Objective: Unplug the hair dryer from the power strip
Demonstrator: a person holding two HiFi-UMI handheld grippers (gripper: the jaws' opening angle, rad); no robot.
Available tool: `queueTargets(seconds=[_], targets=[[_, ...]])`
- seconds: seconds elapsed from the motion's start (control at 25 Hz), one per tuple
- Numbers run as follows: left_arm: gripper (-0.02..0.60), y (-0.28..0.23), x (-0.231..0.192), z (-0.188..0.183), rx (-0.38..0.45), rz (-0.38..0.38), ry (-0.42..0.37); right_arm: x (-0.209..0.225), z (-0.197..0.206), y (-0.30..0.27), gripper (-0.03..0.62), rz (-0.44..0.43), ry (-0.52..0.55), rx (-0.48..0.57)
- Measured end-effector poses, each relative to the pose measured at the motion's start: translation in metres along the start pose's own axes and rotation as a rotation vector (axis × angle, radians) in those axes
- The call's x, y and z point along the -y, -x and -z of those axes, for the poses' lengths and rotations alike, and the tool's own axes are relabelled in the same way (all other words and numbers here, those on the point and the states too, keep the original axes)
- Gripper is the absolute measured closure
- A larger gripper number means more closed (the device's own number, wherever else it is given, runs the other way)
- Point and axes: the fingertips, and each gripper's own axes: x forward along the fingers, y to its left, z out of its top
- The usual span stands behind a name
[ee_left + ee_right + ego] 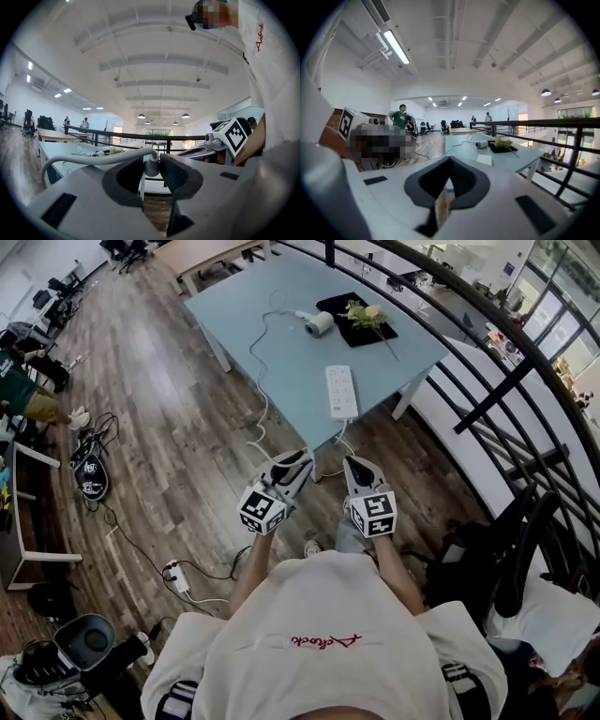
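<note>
The left gripper has its jaws part-way closed, with the pads clamped on the grey-white plug of the hair dryer's cord. It points about level and is held in front of the person's body, off the near edge of the table.

From the plug, the cord runs up over the table edge and across the light blue top to the hair dryer. The hair dryer lies on its side at the far part of the table, just beside a black tray carrying a green sprig.

The power strip is white and lies flat near the table's near edge. The plug is out of it and well apart from it.

The right gripper has its jaws together at the tips, with nothing between them. It is held beside the left one, tipped slightly down toward the table.

A wood floor runs under the table, and a dark railing stands along the table's right
</note>
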Motion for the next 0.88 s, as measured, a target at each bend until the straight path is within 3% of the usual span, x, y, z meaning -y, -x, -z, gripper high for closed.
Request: queueTargets(seconds=[0.88], targets=[[0.474,0.007,0.023,0.007,-0.005,0.02,-0.002,-0.006,0.012,0.028,0.577,0.026,0.01,-0.008]])
